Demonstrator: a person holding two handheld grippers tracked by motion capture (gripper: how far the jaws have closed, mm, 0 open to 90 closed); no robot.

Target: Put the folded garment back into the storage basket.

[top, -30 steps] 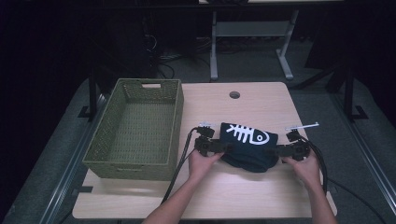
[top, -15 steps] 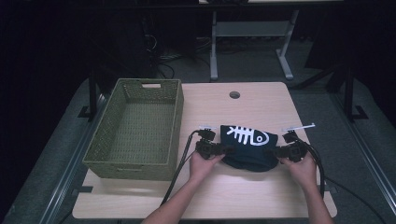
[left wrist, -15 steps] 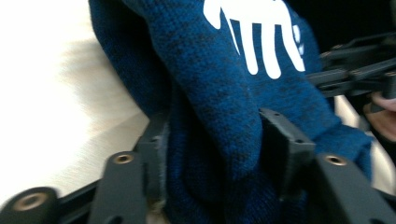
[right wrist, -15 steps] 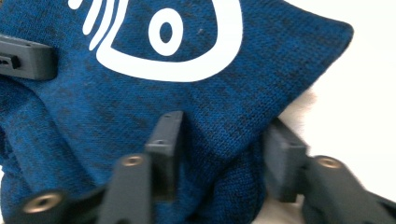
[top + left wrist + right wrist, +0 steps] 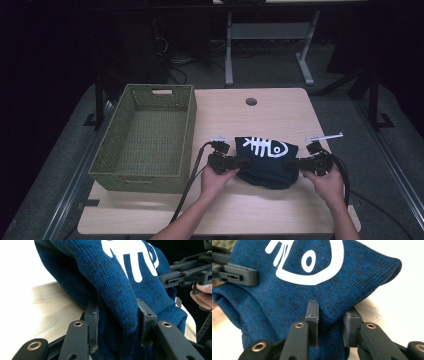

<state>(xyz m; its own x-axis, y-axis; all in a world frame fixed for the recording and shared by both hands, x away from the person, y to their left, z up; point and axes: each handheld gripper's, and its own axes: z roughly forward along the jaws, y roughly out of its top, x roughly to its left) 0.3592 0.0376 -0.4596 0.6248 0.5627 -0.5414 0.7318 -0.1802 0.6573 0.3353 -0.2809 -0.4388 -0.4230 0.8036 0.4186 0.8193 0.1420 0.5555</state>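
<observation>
Dark floor and metal stands surround your pale wooden table [image 5: 260, 112], and at its left side sits the green woven basket [image 5: 145, 137], with nothing showing inside it. Just right of the basket, your left gripper [image 5: 239, 163] has just been closing and now pinches a thick fold of the blue knit garment [image 5: 267, 160] between its pads [image 5: 93, 320]. The garment lies bunched on the near middle of the table, between your 2 hands, well apart from the basket's wall. At its right end, your right gripper [image 5: 296, 163] has also just been closing and clamps a narrower ridge of knit [image 5: 329, 315].

Risk, as it looks from here: each grip holds a soft gathered fold, not a hem, so a quick lift could let the cloth slide out of 1 side and leave the bundle hanging from the other. Pulling the hands apart would stretch it and drag the slack middle over the table.

Its long axis runs left to right across the table, gripper to gripper. The white fish-skeleton print [image 5: 264, 146] faces up, head toward your right.
</observation>
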